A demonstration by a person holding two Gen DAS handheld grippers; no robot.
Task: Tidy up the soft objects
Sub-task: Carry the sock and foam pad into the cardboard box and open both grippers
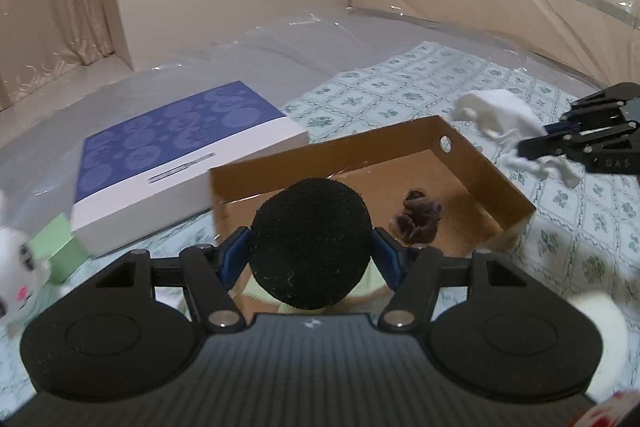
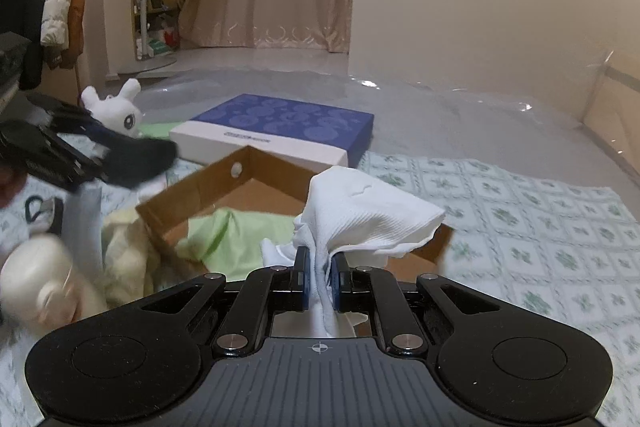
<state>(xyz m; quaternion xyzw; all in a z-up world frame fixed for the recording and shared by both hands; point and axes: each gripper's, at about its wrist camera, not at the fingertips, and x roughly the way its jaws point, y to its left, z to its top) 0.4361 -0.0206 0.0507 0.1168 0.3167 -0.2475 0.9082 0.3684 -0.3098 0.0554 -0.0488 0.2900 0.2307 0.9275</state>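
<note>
In the left wrist view my left gripper (image 1: 310, 245) is shut on a black round fuzzy pad (image 1: 310, 227), its blue pads pressing both sides. It hangs just before the near wall of an open cardboard box (image 1: 492, 171), which holds a dark brown soft bundle (image 1: 418, 221). My right gripper (image 2: 320, 259) is shut on a white ribbed cloth (image 2: 360, 211) that fans out above the fingers, over the same box (image 2: 200, 187). A light green cloth (image 2: 236, 239) lies in the box. Each gripper shows in the other's view: the right one (image 1: 532, 147), the left one (image 2: 100, 155).
A blue-and-white flat box (image 1: 180, 155) lies behind the cardboard box on the patterned bedsheet (image 1: 400, 87). A white plush rabbit (image 2: 116, 107) and a green box (image 1: 60, 251) sit left. A cream bottle-like thing (image 2: 44, 279) and a yellow cloth (image 2: 128, 259) lie near left.
</note>
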